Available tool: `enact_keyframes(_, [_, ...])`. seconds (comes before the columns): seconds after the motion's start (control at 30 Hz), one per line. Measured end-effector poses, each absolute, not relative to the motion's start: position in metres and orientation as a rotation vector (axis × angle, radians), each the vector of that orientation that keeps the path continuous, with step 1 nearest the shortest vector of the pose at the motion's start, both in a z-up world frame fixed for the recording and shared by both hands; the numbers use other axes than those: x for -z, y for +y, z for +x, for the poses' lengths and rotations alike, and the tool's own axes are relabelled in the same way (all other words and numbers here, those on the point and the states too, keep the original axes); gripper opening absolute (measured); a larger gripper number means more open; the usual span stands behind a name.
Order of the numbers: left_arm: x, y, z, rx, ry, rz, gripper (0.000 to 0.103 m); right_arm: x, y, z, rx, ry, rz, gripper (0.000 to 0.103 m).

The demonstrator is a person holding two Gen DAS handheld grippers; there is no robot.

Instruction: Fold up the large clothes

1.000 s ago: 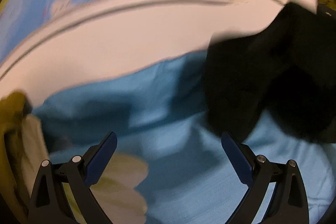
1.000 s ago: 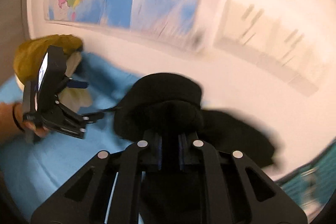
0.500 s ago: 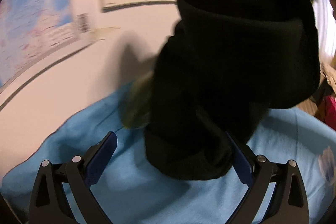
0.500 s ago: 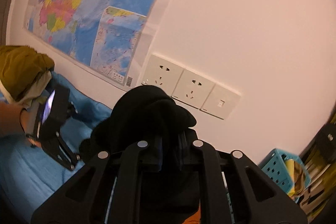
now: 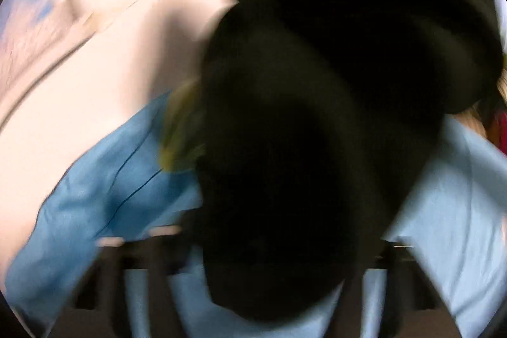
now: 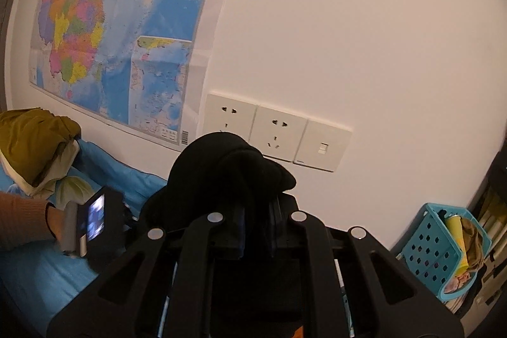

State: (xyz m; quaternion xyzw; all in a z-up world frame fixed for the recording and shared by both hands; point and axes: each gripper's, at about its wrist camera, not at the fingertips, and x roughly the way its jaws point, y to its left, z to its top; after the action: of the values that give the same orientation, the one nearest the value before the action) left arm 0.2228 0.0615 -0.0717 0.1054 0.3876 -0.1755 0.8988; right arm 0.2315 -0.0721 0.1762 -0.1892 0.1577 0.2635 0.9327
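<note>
Black garment (image 6: 228, 170): bunched, lifted above the blue bed sheet (image 6: 38, 277), pinched in the right gripper (image 6: 256, 230).
Left gripper (image 5: 253, 246): blurred behind cloth; cannot tell its state.
Progress: likely early, no fold visible.
Basket (image 6: 424, 249): holds cloth and a yellow item, beside the bed's right end.

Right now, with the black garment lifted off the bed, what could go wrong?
1. The right gripper pinches only a bunched wad of the black garment, so it may slip out or unfold unevenly.
2. In the blurred left wrist view the garment hides the left gripper's fingers; a grab could miss the intended edge.
3. The hanging cloth could drag across the blue bedsheet and rumple it.
</note>
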Motion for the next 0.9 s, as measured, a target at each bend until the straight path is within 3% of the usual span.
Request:
enact_keyframes(0.07, [0.053,0.087,0.237,0.326,0.788,0.075,0.009,-0.181,-0.081,0.236,-0.498,0.315,-0.381,0.010])
enact_keyframes(0.4, [-0.143,0.121,0.239,0.291,0.428,-0.102,0.002,-0.322,-0.137,0.227,-0.294,0.090,-0.333,0.010])
enact_keyframes(0.5, [-0.195,0.132,0.207,0.256,0.251,-0.092,0.000,-0.369,-0.149,0.195,-0.262,0.003,-0.363,0.009])
enact_keyframes(0.57, [-0.236,0.161,0.159,0.173,0.039,-0.124,0.000,-0.392,-0.161,0.172,-0.243,-0.039,-0.378,0.010])
enact_keyframes(0.73, [-0.278,0.211,0.083,0.239,-0.066,-0.135,0.000,-0.407,-0.178,0.116,-0.262,-0.101,-0.376,0.010])
enact_keyframes(0.8, [-0.263,0.211,0.054,0.331,-0.056,-0.118,0.006,-0.403,-0.180,0.106,-0.303,-0.083,-0.360,0.009])
enact_keyframes(0.87, [-0.238,0.195,0.048,0.412,-0.024,-0.085,0.038,-0.392,-0.178,0.096,-0.335,-0.087,-0.372,0.009])
enact_keyframes(0.9, [-0.229,0.159,0.059,0.432,-0.010,-0.053,0.046,-0.388,-0.180,0.091,-0.350,-0.084,-0.356,0.009])
